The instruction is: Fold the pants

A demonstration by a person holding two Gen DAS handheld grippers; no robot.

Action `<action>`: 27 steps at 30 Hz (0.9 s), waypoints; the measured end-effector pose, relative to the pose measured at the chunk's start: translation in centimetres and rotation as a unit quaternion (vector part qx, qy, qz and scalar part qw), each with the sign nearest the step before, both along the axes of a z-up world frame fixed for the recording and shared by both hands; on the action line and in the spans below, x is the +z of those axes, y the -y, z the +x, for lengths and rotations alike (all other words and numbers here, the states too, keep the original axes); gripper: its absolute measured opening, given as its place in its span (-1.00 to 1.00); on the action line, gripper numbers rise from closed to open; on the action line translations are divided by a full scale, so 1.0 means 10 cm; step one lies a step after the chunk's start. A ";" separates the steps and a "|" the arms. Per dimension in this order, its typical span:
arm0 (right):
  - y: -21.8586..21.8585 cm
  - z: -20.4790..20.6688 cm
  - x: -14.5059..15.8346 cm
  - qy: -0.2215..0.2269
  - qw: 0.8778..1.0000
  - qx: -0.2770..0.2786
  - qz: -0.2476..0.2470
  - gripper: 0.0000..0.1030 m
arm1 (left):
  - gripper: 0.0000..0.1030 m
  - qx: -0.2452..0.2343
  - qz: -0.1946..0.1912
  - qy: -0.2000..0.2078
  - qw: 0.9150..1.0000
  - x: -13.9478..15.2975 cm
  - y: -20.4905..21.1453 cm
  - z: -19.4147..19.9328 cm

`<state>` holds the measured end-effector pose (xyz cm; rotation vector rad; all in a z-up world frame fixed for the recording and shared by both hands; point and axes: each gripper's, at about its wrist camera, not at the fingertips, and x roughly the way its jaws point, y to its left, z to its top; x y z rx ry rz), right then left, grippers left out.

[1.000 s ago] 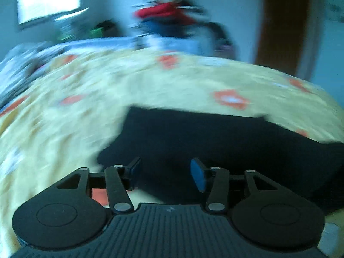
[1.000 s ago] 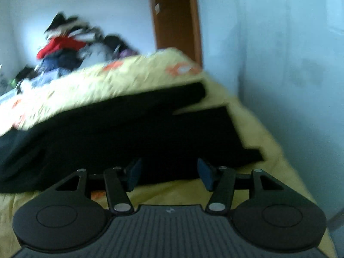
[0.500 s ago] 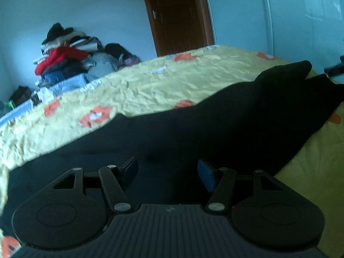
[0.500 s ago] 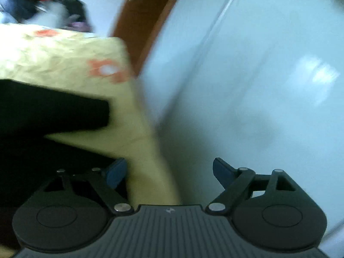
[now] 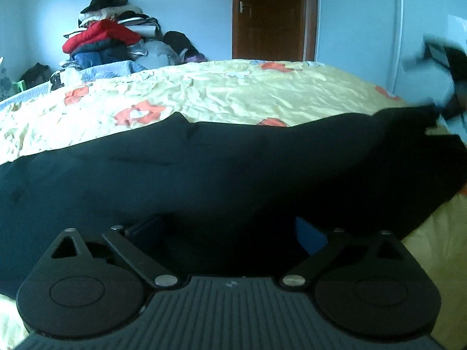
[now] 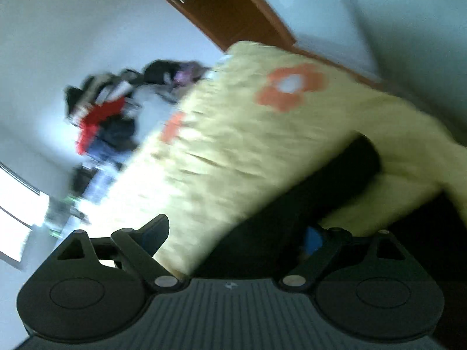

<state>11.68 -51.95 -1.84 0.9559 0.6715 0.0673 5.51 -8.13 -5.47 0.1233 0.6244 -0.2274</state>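
Tongs both spread wide, holding nothing. Left gripper (image 5: 227, 230) sits low over pants (image 5: 204, 175); black cloth fills the gap, contact unclear. Pants' long axis runs crosswise on bedspread (image 5: 233, 93). Right gripper (image 6: 236, 230), tilted + blurred, is at the leg end, bedspread's door-side corner.

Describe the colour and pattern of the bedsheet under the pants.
The bedsheet is pale yellow with orange flowers; the left wrist view shows it best.
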 end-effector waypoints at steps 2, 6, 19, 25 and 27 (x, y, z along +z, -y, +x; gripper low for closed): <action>0.06 0.13 0.08 0.051 0.996 -0.004 0.069 0.84 | 0.97 0.000 0.002 0.000 1.000 -0.01 0.01 0.00; 0.14 0.33 0.21 0.090 0.992 -0.057 0.071 0.88 | 1.00 -0.002 -0.002 -0.002 1.000 -0.02 0.00 0.00; 0.09 0.12 -0.21 0.059 0.998 -0.028 0.021 0.88 | 1.00 -0.002 0.041 0.023 0.999 0.00 0.13 -0.06; -0.09 0.26 -0.45 0.037 0.998 0.001 0.060 0.88 | 1.00 0.000 0.012 0.003 1.000 -0.01 0.03 -0.01; -0.18 0.31 -0.47 0.039 0.994 0.015 0.098 0.89 | 1.00 0.001 0.003 -0.002 1.000 -0.02 0.01 0.00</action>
